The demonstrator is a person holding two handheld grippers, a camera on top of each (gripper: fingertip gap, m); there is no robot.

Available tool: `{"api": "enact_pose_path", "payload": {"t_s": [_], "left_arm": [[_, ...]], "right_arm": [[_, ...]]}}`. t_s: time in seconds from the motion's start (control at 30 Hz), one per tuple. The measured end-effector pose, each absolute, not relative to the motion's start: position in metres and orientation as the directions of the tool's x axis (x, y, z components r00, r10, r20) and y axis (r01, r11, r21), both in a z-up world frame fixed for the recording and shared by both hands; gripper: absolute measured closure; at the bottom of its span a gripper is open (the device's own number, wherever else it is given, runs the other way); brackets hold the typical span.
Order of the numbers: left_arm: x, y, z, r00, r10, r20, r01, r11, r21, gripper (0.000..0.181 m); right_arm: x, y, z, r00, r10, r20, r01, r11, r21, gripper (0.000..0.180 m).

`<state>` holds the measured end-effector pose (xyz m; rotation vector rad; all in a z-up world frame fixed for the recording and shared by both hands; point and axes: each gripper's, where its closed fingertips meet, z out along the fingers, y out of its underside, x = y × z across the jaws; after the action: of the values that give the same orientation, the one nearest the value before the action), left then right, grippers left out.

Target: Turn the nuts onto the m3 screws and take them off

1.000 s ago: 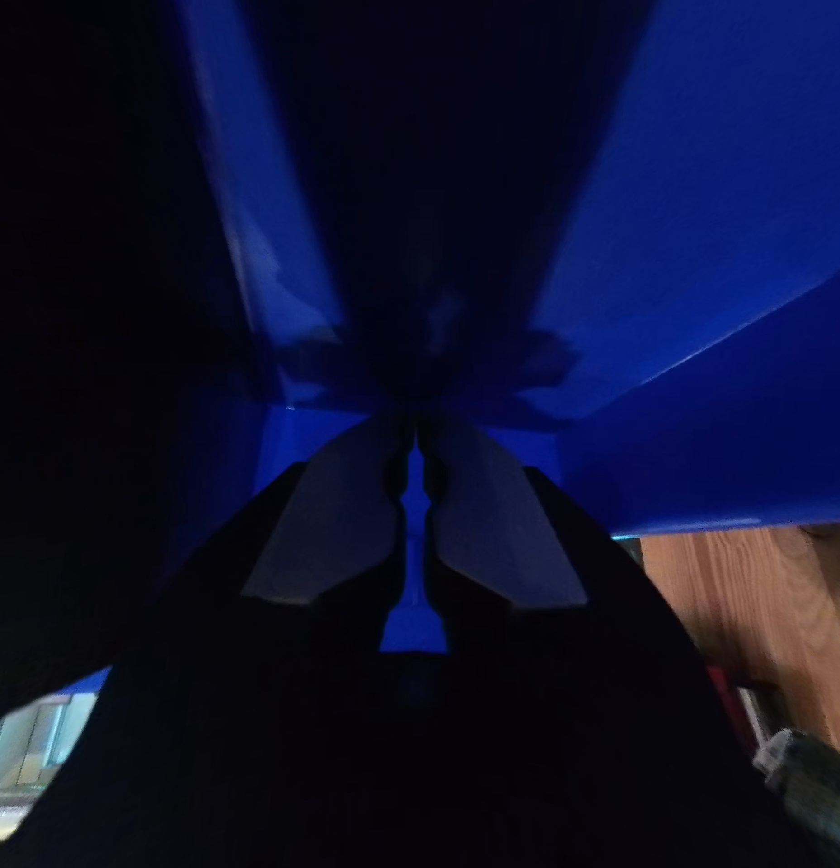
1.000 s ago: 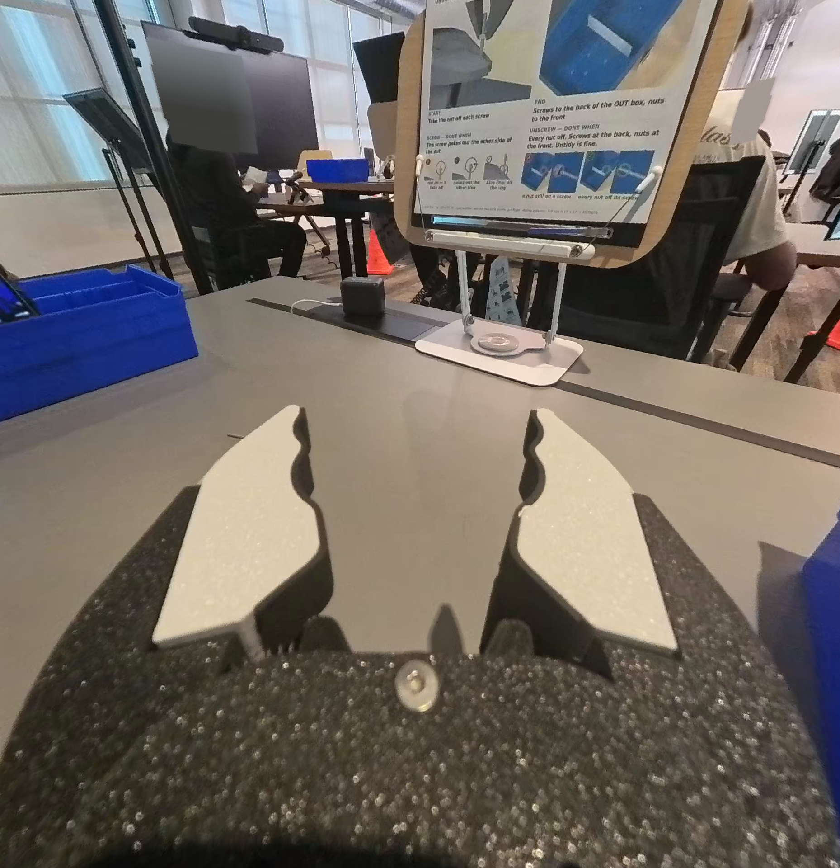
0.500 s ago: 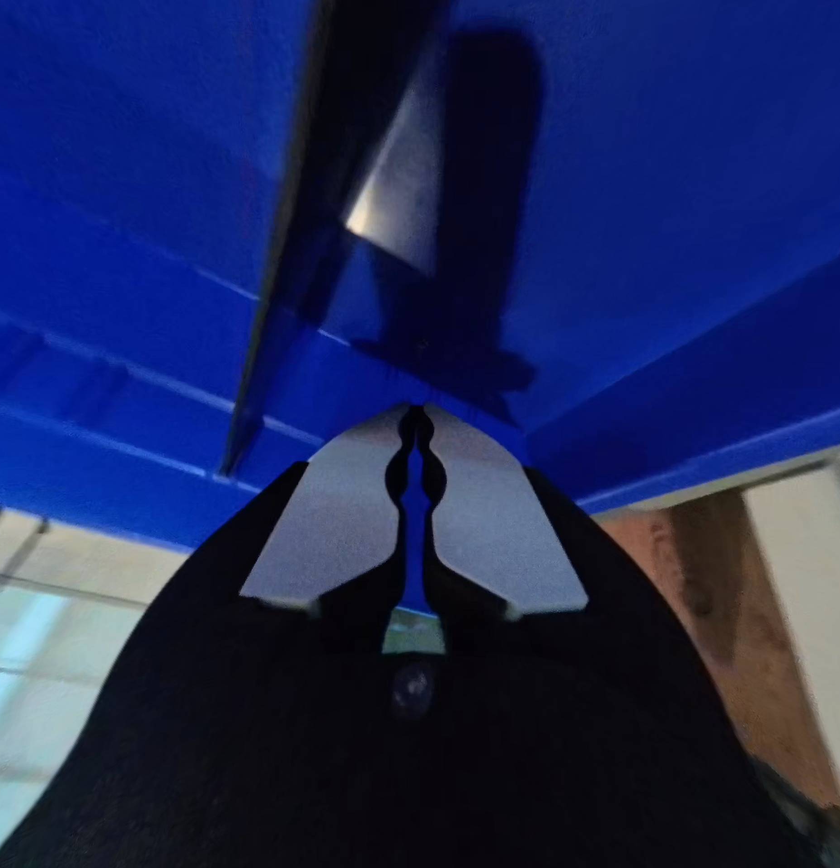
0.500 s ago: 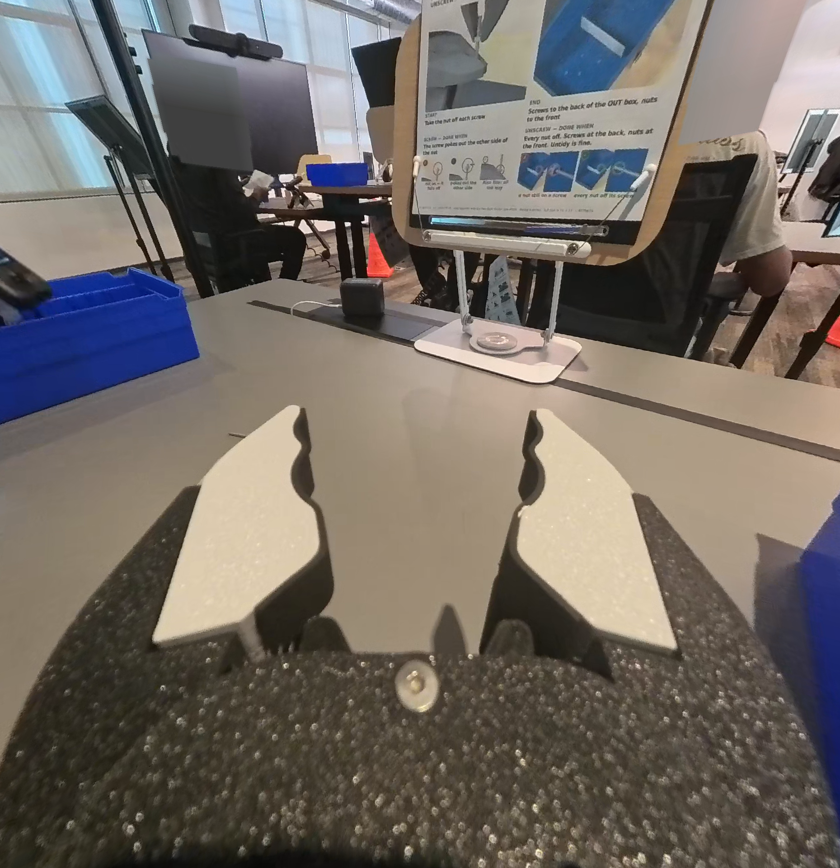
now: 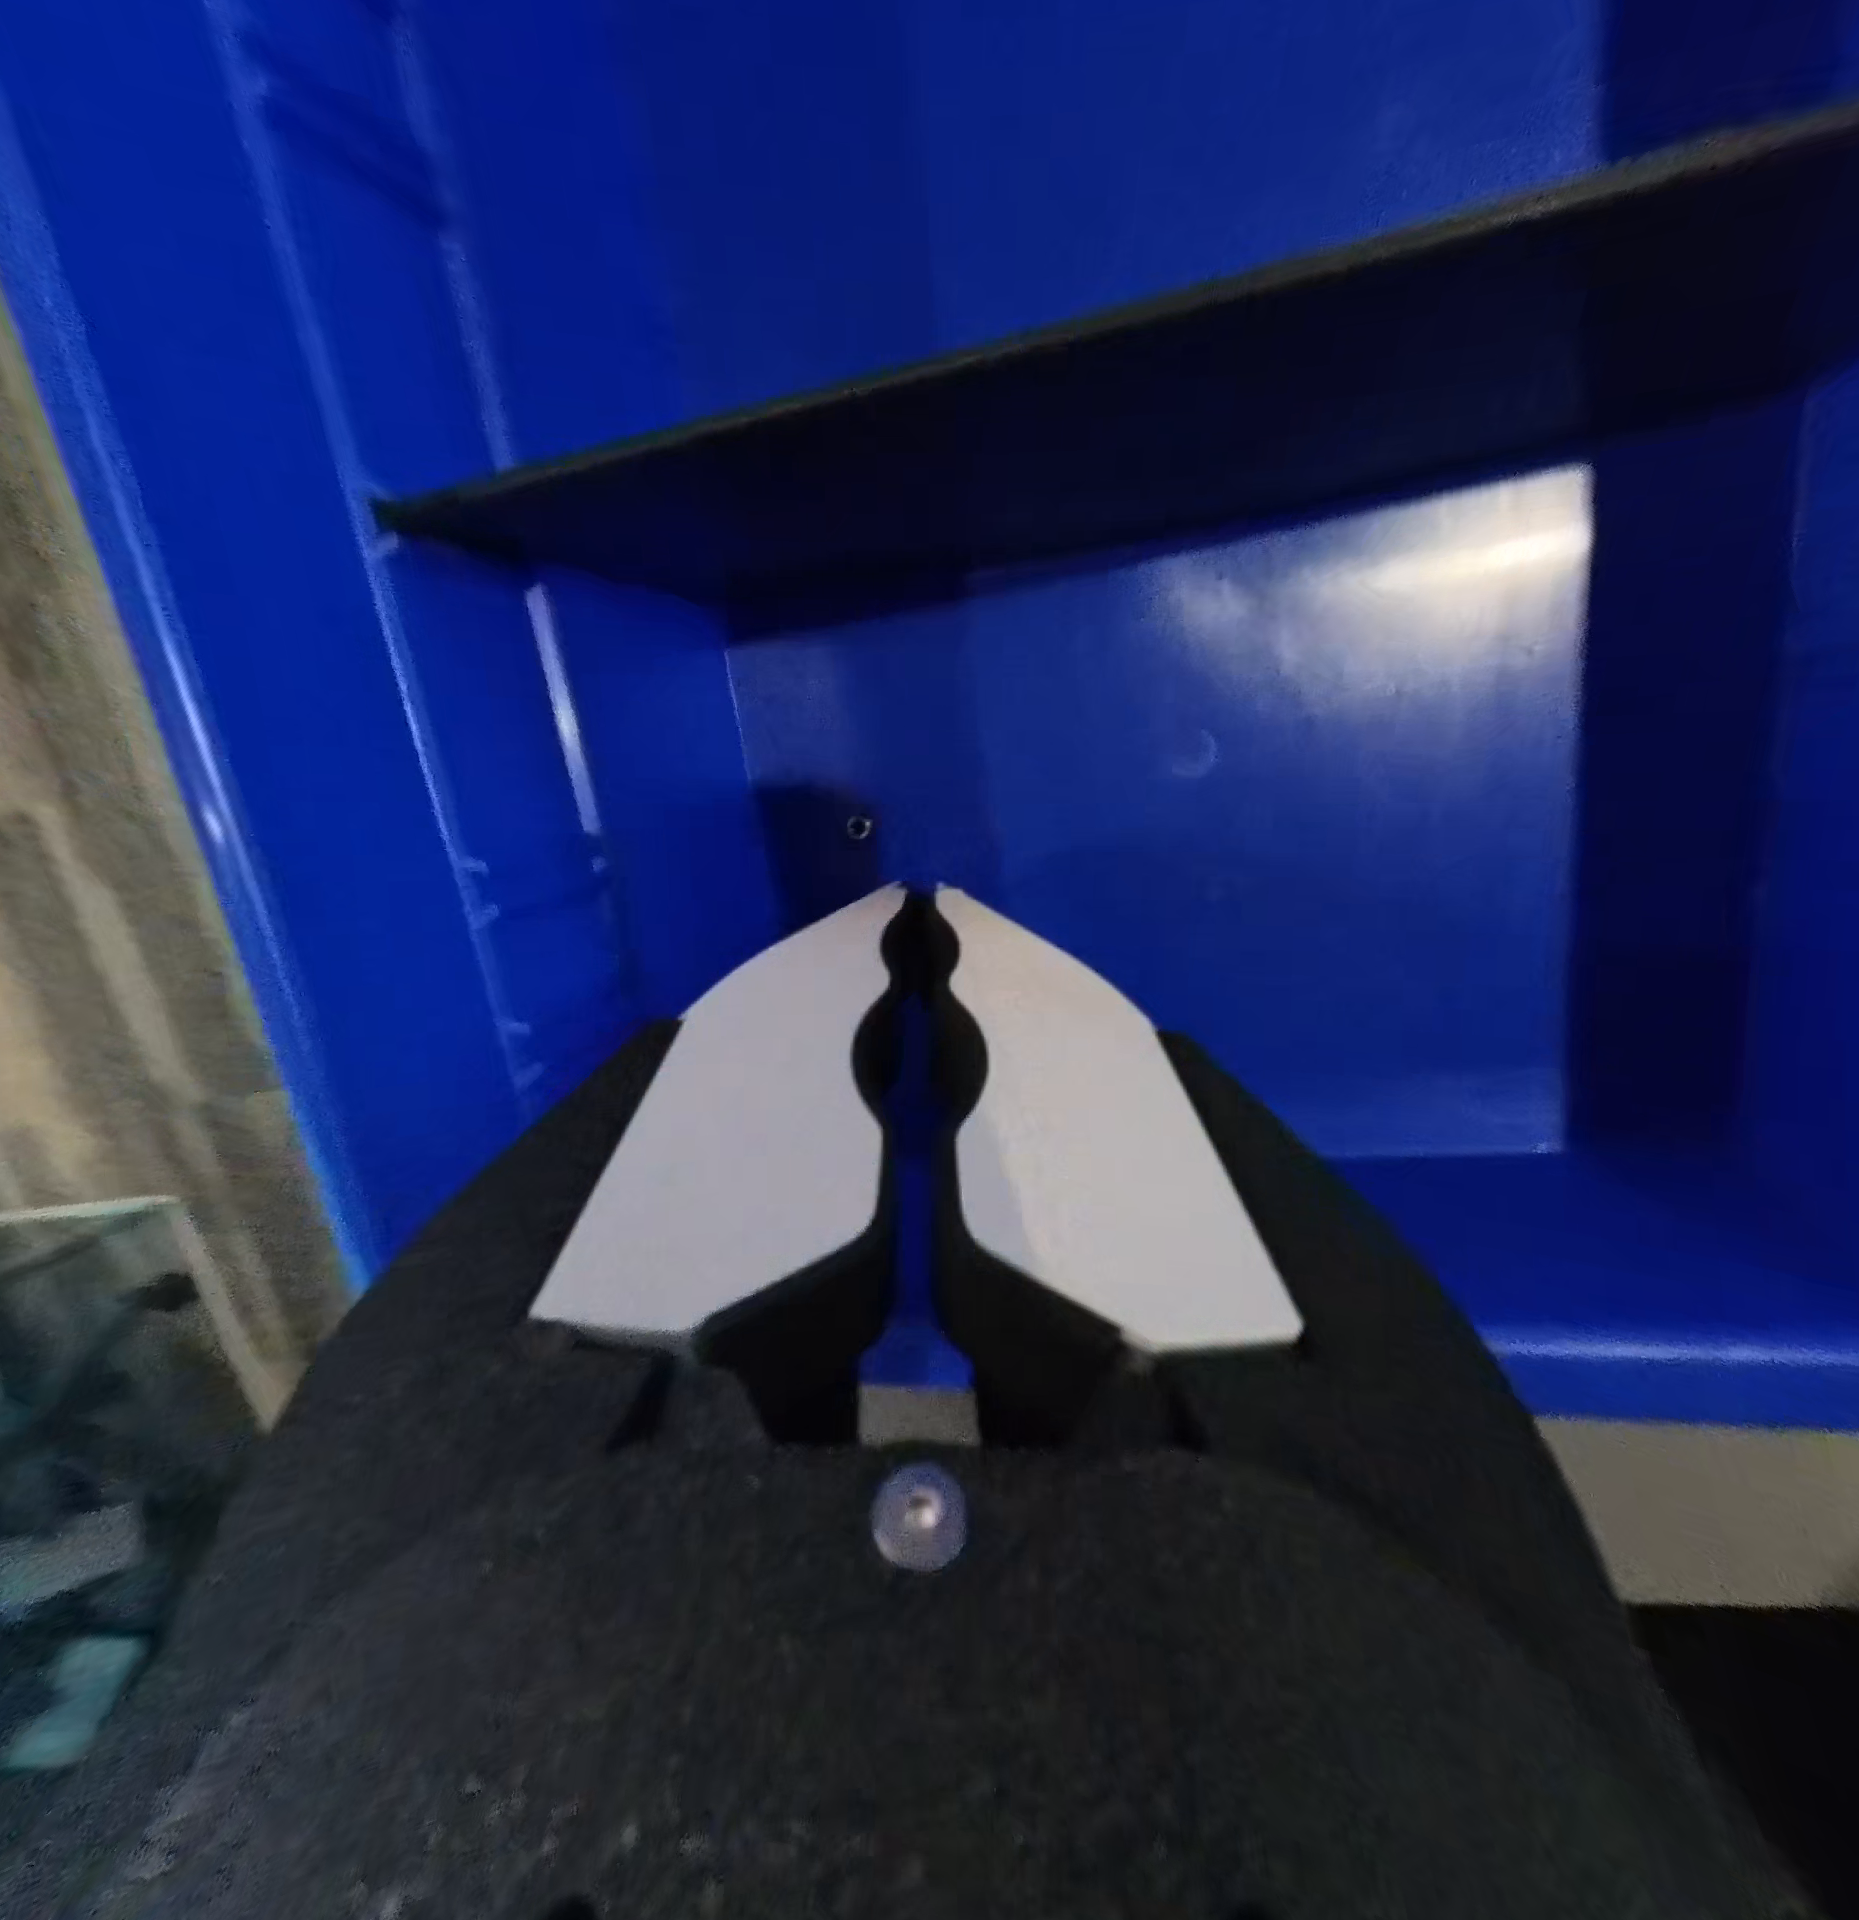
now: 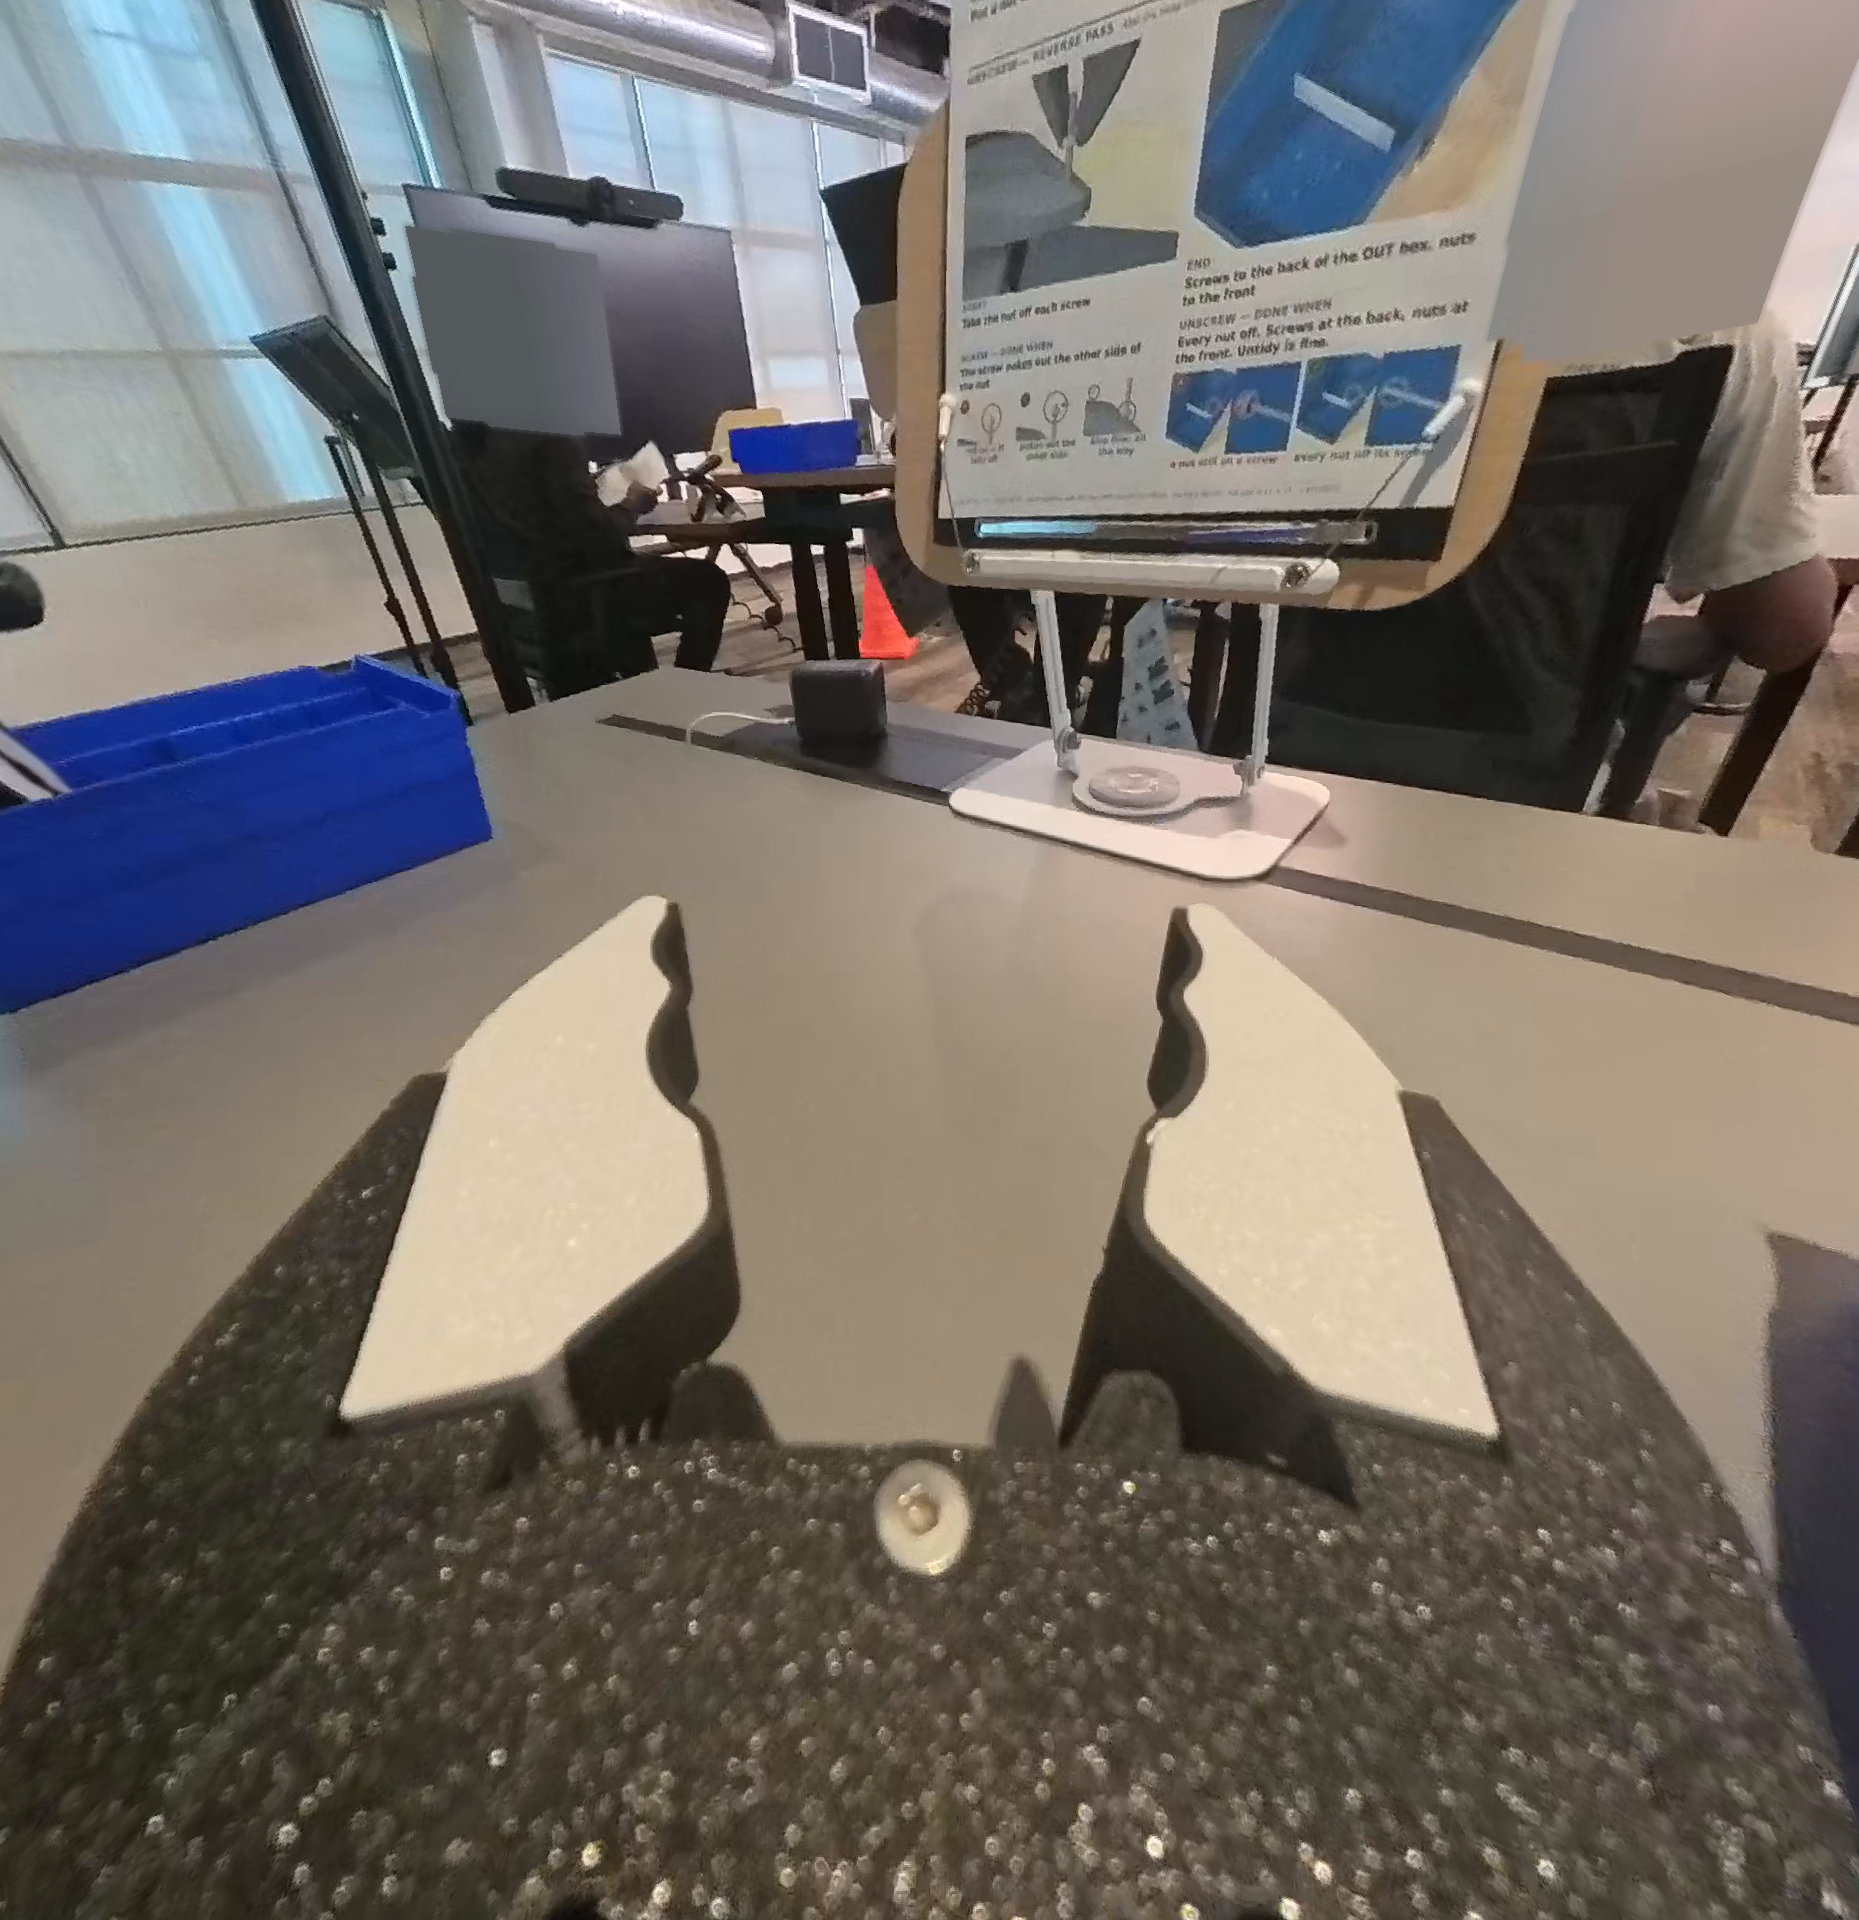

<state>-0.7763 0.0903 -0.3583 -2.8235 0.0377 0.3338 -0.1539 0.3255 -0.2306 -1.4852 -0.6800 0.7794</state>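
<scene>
My left gripper [image 5: 920, 891] is shut, its tips just above the floor of a blue bin [image 5: 1320, 883]. I see nothing between the fingertips. A tiny ring-like metal part [image 5: 857, 827], maybe a nut, lies on the bin floor just left of the tips. A dark divider [image 5: 1008, 488] crosses the bin beyond it. My right gripper [image 6: 920, 940] is open and empty, held above the grey table [image 6: 904, 1039]. The same blue bin [image 6: 218, 800] stands at the far left in the right wrist view. No screws show.
A stand with an instruction sheet [image 6: 1164, 436] stands at the table's far side, a small black cube [image 6: 838, 698] left of it. A blue object [image 6: 1839, 1455] sits at the right edge. People sit at desks behind. Spacing between my two grippers at the tips: around 70 cm.
The left wrist view has swung inside the bin and brightened; the divider and compartment floor now show, and the jaws stay shut. The right gripper has barely moved and stays open.
</scene>
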Motion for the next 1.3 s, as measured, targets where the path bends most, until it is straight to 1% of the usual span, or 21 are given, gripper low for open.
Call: {"api": "enact_pose_path", "payload": {"t_s": [0.03, 0.1, 0.2, 0.23, 0.27, 0.33, 0.4, 0.47, 0.5, 0.53, 0.6, 0.77, 0.93, 1.07, 1.23, 1.27, 1.3], "left_arm": [[-0.776, 0.09, -0.361, 0.979, 0.056, -0.198, -0.008, -0.952, -0.308, 0.18], [-0.774, 0.09, -0.367, 0.983, 0.117, -0.141, 0.065, -0.943, -0.327, 0.18], [-0.773, 0.09, -0.367, 0.979, 0.164, -0.125, 0.11, -0.927, -0.36, 0.18], [-0.773, 0.091, -0.366, 0.976, 0.179, -0.123, 0.12, -0.917, -0.381, 0.177], [-0.774, 0.093, -0.363, 0.972, 0.199, -0.125, 0.134, -0.905, -0.403, 0.166], [-0.774, 0.096, -0.36, 0.967, 0.234, -0.099, 0.167, -0.879, -0.447, 0.153], [-0.776, 0.099, -0.359, 0.959, 0.275, -0.072, 0.21, -0.857, -0.47, 0.131], [-0.779, 0.098, -0.361, 0.95, 0.307, -0.059, 0.247, -0.851, -0.464, 0.123], [-0.78, 0.097, -0.363, 0.945, 0.323, -0.053, 0.264, -0.848, -0.459, 0.122], [-0.779, 0.097, -0.364, 0.941, 0.336, -0.042, 0.281, -0.844, -0.456, 0.124], [-0.776, 0.1, -0.364, 0.936, 0.351, -0.018, 0.305, -0.835, -0.457, 0.135], [-0.779, 0.107, -0.365, 0.916, 0.398, -0.055, 0.329, -0.821, -0.467, 0.139], [-0.788, 0.102, -0.381, 0.895, 0.429, -0.119, 0.353, -0.847, -0.397, 0.141], [-0.787, 0.104, -0.384, 0.894, 0.444, -0.066, 0.388, -0.838, -0.384, 0.156], [-0.787, 0.103, -0.385, 0.887, 0.46, -0.022, 0.423, -0.834, -0.354, 0.159], [-0.788, 0.103, -0.385, 0.886, 0.463, -0.018, 0.428, -0.832, -0.352, 0.165], [-0.789, 0.102, -0.385, 0.888, 0.459, -0.013, 0.426, -0.834, -0.351, 0.177]], "right_arm": [[-0.156, 0.327, -0.229, 0.591, 0.804, -0.069, -0.037, -0.059, -0.998, 0.093], [-0.16, 0.328, -0.226, 0.58, 0.812, -0.063, -0.037, -0.051, -0.998, 0.093], [-0.163, 0.331, -0.221, 0.57, 0.82, -0.054, -0.041, -0.038, -0.998, 0.093], [-0.164, 0.333, -0.22, 0.566, 0.823, -0.055, -0.046, -0.035, -0.998, 0.093], [-0.165, 0.334, -0.218, 0.562, 0.825, -0.055, -0.051, -0.031, -0.998, 0.093], [-0.168, 0.337, -0.217, 0.551, 0.832, -0.057, -0.059, -0.029, -0.998, 0.093], [-0.171, 0.341, -0.217, 0.541, 0.839, -0.064, -0.068, -0.032, -0.997, 0.094], [-0.174, 0.345, -0.218, 0.531, 0.844, -0.067, -0.074, -0.033, -0.997, 0.094], [-0.176, 0.347, -0.218, 0.527, 0.847, -0.069, -0.076, -0.034, -0.997, 0.094], [-0.177, 0.348, -0.218, 0.522, 0.85, -0.07, -0.078, -0.034, -0.996, 0.094], [-0.179, 0.352, -0.219, 0.516, 0.854, -0.072, -0.082, -0.034, -0.996, 0.094], [-0.182, 0.358, -0.224, 0.498, 0.863, -0.088, -0.1, -0.043, -0.994, 0.094], [-0.18, 0.36, -0.224, 0.49, 0.867, -0.095, -0.111, -0.047, -0.993, 0.094], [-0.178, 0.358, -0.22, 0.491, 0.867, -0.085, -0.11, -0.035, -0.993, 0.094], [-0.181, 0.354, -0.217, 0.485, 0.871, -0.081, -0.113, -0.029, -0.993, 0.094], [-0.181, 0.354, -0.217, 0.484, 0.872, -0.082, -0.114, -0.03, -0.993, 0.094], [-0.182, 0.353, -0.217, 0.483, 0.872, -0.083, -0.116, -0.03, -0.993, 0.094]]}}
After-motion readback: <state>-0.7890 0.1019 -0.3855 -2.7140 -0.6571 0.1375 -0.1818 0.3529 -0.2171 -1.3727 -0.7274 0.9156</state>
